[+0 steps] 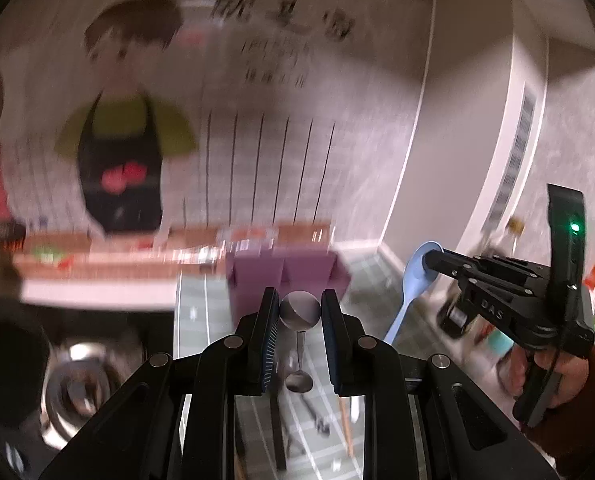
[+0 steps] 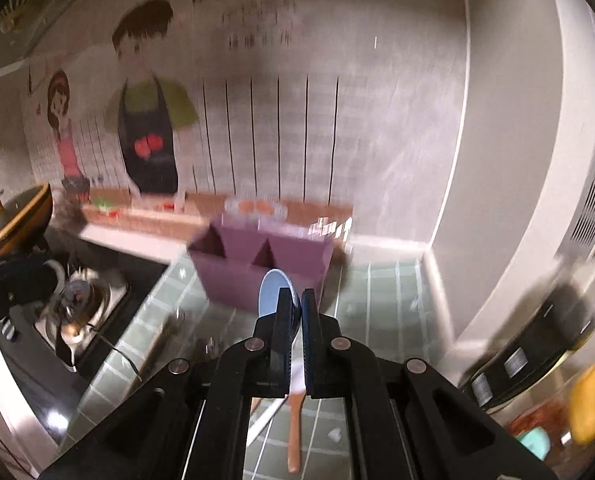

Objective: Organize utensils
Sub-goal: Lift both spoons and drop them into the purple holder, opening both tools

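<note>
Purple holder (two compartments) contents unclear.

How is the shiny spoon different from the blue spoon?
The metal spoon is silvery and mirror-bright; the blue spoon is pale, matte and looks like plastic. The metal spoon sits between the left gripper pads, while the blue spoon is pinched in the right gripper. The blue spoon's bowl looks broader and flatter than the metal spoon's. Both are gripped at the bowl, handles hanging down above the tiled counter.
</note>
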Tool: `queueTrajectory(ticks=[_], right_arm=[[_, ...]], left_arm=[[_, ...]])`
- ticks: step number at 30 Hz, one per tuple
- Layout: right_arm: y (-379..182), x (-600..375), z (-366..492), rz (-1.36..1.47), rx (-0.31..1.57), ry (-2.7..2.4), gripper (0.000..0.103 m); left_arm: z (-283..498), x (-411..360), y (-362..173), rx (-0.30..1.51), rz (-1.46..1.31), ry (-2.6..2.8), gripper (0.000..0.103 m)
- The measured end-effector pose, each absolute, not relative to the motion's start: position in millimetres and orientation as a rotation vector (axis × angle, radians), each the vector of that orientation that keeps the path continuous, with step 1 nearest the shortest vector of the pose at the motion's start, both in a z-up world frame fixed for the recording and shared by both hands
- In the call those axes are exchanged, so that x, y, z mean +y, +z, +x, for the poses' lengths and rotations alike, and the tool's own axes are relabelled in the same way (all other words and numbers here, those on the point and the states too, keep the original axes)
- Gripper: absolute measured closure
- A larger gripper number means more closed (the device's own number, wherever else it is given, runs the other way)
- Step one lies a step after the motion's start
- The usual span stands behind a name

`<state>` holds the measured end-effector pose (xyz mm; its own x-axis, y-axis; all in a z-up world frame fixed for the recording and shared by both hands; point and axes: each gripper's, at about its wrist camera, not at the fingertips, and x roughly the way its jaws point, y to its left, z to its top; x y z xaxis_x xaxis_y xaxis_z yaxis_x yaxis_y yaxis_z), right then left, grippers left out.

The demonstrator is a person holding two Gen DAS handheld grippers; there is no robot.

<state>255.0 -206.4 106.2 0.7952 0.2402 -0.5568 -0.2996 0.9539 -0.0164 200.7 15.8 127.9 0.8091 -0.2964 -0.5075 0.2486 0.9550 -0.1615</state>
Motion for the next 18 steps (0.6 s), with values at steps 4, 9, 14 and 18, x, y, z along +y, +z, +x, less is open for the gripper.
queueTrajectory(ticks=[4, 9, 14, 18], right_arm=[[157.7, -204.1, 261.9, -0.139, 0.471, 0.254, 0.098], [205.5, -198.5, 279.6, -0.192, 0.349, 0.187, 0.098], [206.0, -187.3, 314.5, -0.235, 0.318, 0.148, 0.098], [177.3, -173.7, 343.7, -0.25, 0.353, 0.156, 0.098]], left_arm=[[232.4, 16.2, 164.6, 0.508, -0.112, -0.317, 0.081], [279.2, 18.2, 189.9, 0.495, -0.14, -0.317, 0.081], [320.7, 14.3, 182.2, 0.493, -0.124, -0.298, 0.081], [355.6, 14.2, 152.2, 0.544, -0.148, -0.306, 0.081]])
